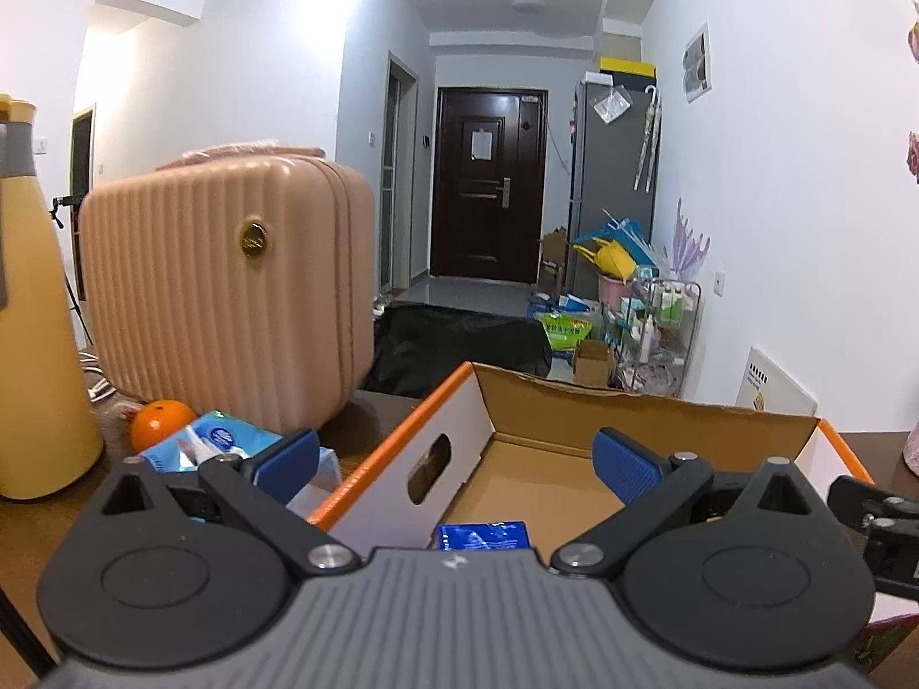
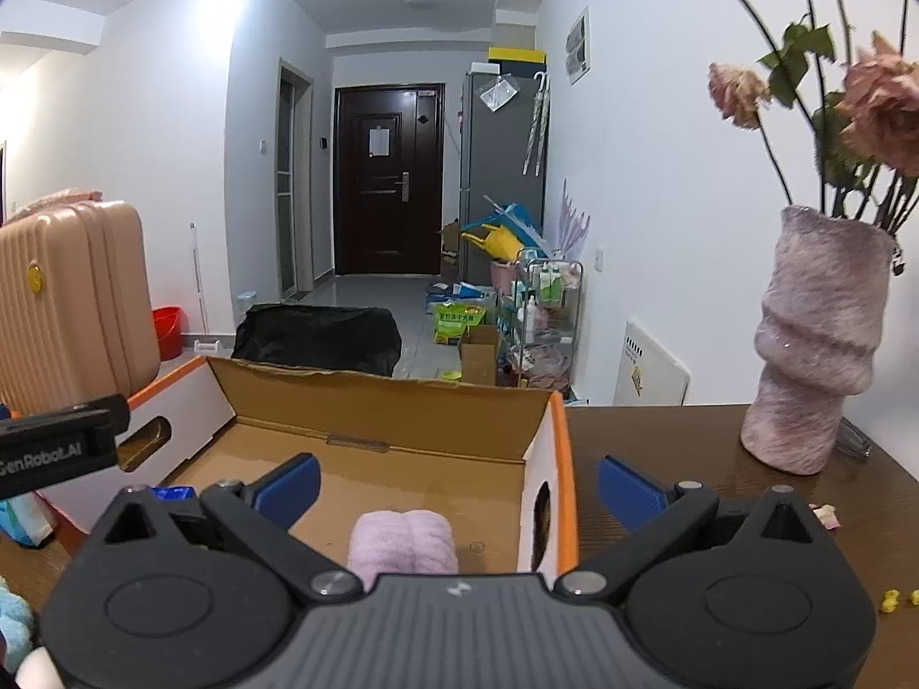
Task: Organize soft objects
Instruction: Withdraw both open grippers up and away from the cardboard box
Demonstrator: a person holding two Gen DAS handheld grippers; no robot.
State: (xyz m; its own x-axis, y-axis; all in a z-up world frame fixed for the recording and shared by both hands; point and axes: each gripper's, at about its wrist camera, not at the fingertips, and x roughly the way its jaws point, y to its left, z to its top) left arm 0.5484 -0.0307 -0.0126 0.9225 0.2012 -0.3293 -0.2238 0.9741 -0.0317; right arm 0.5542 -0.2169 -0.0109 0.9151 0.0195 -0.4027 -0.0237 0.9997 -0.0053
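An open cardboard box (image 1: 477,396) with an orange rim stands on the brown table; it also shows in the right wrist view (image 2: 396,402). A blue packet (image 1: 482,535) lies on the box floor below my left gripper (image 1: 456,459), which is open and holds nothing. A rolled lilac towel (image 2: 405,540) rests on the box floor under my right gripper (image 2: 459,485), which is open wide, the towel lying free below its jaws. The right gripper straddles the box's right wall. A blue tissue pack (image 1: 212,445) lies left of the box.
A pink ribbed suitcase (image 1: 230,281), an orange (image 1: 161,422) and a yellow bottle (image 1: 34,333) stand left of the box. A lilac vase (image 2: 815,339) with dried flowers stands at the right. Small crumbs (image 2: 890,600) lie on the table. A blue plush (image 2: 14,617) shows bottom left.
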